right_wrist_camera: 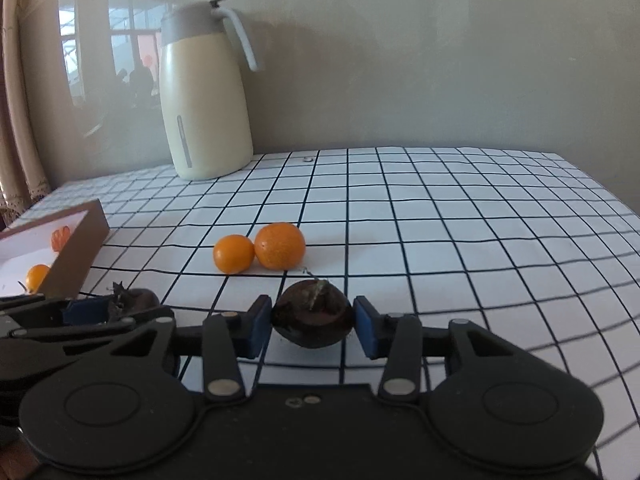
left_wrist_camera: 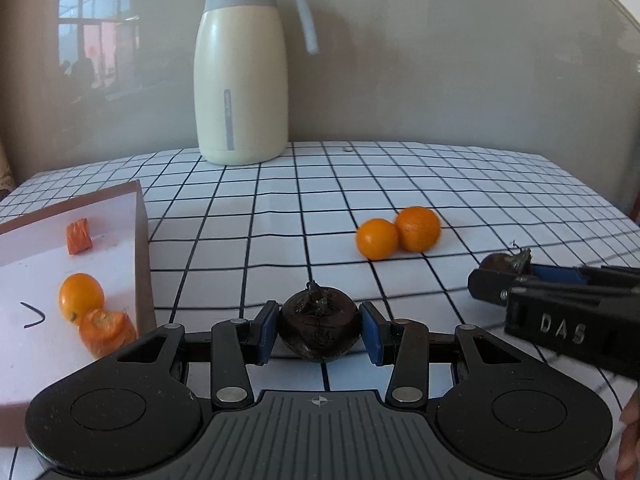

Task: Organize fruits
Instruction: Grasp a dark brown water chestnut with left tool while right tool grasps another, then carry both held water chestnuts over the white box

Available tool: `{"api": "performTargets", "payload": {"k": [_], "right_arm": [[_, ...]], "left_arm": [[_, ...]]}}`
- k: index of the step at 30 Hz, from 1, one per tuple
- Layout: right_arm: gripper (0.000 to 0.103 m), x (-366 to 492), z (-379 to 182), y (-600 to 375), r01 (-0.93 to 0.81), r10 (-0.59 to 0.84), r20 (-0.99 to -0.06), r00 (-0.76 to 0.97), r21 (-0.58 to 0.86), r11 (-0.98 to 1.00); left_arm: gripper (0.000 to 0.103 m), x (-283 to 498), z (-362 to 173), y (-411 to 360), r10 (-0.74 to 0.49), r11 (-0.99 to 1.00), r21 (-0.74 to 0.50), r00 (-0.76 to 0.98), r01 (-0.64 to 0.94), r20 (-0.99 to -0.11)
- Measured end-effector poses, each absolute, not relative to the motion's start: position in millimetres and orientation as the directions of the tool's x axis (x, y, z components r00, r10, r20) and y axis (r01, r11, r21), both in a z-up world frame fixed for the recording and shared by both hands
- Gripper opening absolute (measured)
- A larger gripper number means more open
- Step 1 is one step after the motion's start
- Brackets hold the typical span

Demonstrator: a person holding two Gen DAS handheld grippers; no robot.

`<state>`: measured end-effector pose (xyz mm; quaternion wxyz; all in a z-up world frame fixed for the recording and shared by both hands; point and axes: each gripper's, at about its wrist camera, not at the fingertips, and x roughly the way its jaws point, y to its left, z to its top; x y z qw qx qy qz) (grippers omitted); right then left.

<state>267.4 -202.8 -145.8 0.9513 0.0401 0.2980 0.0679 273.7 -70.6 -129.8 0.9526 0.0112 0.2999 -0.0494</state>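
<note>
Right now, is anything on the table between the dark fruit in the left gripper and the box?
Nothing visible. The left gripper holds the dark fruit just right of the box; only bare checked cloth and the box's near wall lie between.

A cream thermos jug (left_wrist_camera: 241, 80) with a grey lid and a grey handle stands upright at the far edge of the table, close to the beige wall (left_wrist_camera: 460, 60). The table is covered by a white tablecloth (left_wrist_camera: 460, 184) with a black grid pattern, and a small round pale object (left_wrist_camera: 349, 148), too small to identify, lies on it just right of the jug's base. The glossy wall carries a window reflection (left_wrist_camera: 96, 40) at the left, and a patterned curtain (right_wrist_camera: 20, 152) hangs at the left edge of the right wrist view.
</note>
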Motion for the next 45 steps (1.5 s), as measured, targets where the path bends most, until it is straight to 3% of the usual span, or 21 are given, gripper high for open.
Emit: {"api": "performTargets", "payload": {"k": [18,27,45], "right_arm": [[0.036,183.6,-129.9,-169.5,-0.148,0.173,-0.493,0.853,0.090,0.985],[0.036,162.0,-112.1,-146.4,-0.215,0.236,-0.390,0.890,0.098,0.972],[0.036,163.5,-96.6,-86.2,-0.374,0.391,-0.273,0.879,0.112,0.921]], "left_arm": [[0.044,177.5,-106.7,-25.7,-0.117,0.990,0.005,0.854,0.138,-0.507],[0.044,148.1,-99.6,9.2,-0.074,0.996,-0.002,0.874,0.084,-0.480],[0.044,127.5,-81.7,79.2,0.095,0.993,-0.034,0.916,-0.117,-0.391]]}}
